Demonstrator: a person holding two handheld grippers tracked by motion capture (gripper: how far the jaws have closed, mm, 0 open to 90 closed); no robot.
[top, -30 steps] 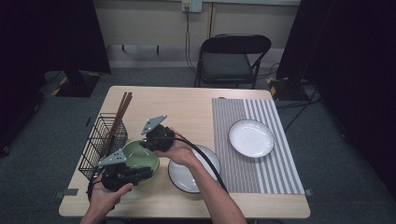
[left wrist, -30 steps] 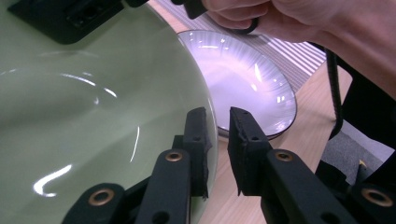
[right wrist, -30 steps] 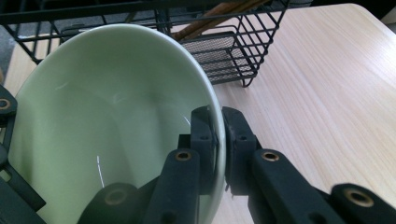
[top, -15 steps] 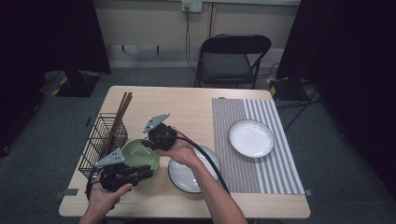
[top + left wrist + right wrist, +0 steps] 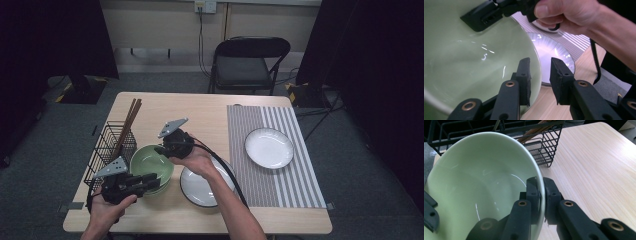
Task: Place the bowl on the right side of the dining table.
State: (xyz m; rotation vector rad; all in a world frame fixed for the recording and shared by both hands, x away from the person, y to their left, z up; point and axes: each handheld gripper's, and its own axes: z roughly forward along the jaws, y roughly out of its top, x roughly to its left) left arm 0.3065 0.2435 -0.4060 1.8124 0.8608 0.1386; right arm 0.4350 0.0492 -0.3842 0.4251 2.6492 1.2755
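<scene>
High view: the green bowl [image 5: 151, 163] sits on the tabletop [image 5: 210, 112] between the black wire rack [image 5: 107, 148] and the dark-rimmed plate [image 5: 202, 187]. The right gripper [image 5: 541, 195] has its fingers clamped on the bowl's rim, one inside, one outside. The left gripper [image 5: 540, 80] straddles the opposite rim; its fingers have just been opening and stand apart, the inner one seemingly touching the glaze, though that is hard to judge. A white plate [image 5: 269, 148] lies on the striped placemat [image 5: 300, 175].

The high view looks forward and down on the whole surface [image 5: 210, 112] from above the person's side. Each gripper view sits very close behind its own jaws, and both share the green bowl [image 5: 469, 62] from opposite rims.
</scene>
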